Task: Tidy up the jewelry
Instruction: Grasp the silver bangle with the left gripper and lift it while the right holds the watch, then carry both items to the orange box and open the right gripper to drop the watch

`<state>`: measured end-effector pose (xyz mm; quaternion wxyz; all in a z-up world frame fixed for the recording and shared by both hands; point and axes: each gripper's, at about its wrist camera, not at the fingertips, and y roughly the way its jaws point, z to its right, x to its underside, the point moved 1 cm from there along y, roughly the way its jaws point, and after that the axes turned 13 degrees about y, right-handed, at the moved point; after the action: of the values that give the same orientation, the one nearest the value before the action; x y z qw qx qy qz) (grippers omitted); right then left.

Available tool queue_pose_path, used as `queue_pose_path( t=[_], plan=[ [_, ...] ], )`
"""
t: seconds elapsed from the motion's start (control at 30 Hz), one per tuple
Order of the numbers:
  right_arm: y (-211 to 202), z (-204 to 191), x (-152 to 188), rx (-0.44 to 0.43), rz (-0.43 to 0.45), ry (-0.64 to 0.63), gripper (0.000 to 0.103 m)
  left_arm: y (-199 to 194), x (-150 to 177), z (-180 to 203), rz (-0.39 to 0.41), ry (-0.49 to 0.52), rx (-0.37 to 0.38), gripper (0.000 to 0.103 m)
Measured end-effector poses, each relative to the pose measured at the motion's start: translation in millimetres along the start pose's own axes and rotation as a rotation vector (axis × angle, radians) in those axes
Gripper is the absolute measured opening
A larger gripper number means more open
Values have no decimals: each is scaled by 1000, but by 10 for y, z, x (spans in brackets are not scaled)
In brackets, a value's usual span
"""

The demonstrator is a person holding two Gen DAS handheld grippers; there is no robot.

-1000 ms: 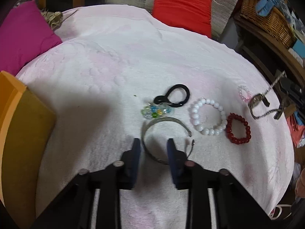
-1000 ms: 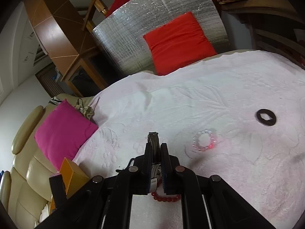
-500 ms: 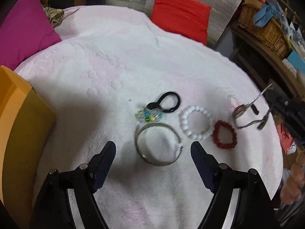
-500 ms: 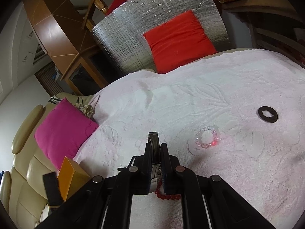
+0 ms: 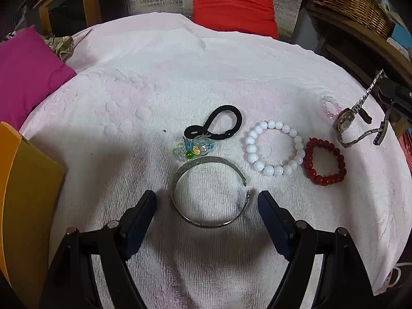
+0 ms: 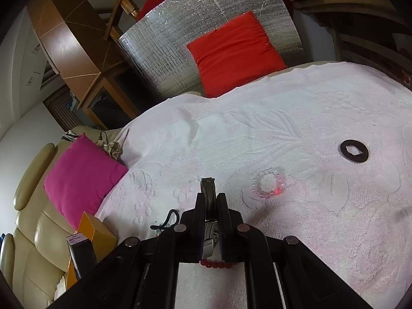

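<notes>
Metal watch [image 6: 209,200] sat pinched in right gripper [image 6: 209,203]; left gripper [image 5: 206,203] gaped wide around bangle [image 5: 209,191]. Dangling strap could likely snag red beads [image 5: 325,161].

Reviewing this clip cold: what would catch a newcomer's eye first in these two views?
Probably the row of jewelry on the white towel: a silver cuff bracelet lying between the open jaws of the left gripper, with a white bead bracelet and a red bead bracelet to its right. Next, the right gripper, shut on a metal wristwatch near the towel's right edge, beside a small pink bead bracelet.
</notes>
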<state>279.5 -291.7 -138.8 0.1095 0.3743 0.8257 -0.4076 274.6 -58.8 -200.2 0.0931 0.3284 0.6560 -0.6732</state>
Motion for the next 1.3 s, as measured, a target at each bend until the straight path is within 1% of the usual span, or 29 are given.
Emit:
queue_pose_path(
  t=[0.07,0.23,0.53,0.6,0.67,0.83,1.0,1.17,1.3],
  plan=[
    [-9,-27,9,-4,2,-6,10,-24,2,9,10,11,-13,65],
    [-11,-89,49,-7,-1,-23,10,-73,17,30,21,23,-8,61],
    [12,-305,191,-17,-30,-83,10,-310,60,-12,50,0,21,61],
    [15,-359,230,-19,-38,-96,10,-427,97,-20,67,-6,31,61],
    [9,-407,276,-22,-43,-109,10,-554,132,-34,89,-11,22,61],
    [9,-599,400,-42,-66,-142,10,-981,186,-109,169,-38,-22,61],
    [15,-957,571,-97,-83,-184,10,-1565,298,-338,243,-69,-116,61],
    [110,-1435,839,-180,-121,-225,10,-2070,527,-744,263,-121,-205,61],
    [236,-1884,1171,-256,-173,-272,10,-2296,845,-1164,235,-172,-308,61]
  ],
)
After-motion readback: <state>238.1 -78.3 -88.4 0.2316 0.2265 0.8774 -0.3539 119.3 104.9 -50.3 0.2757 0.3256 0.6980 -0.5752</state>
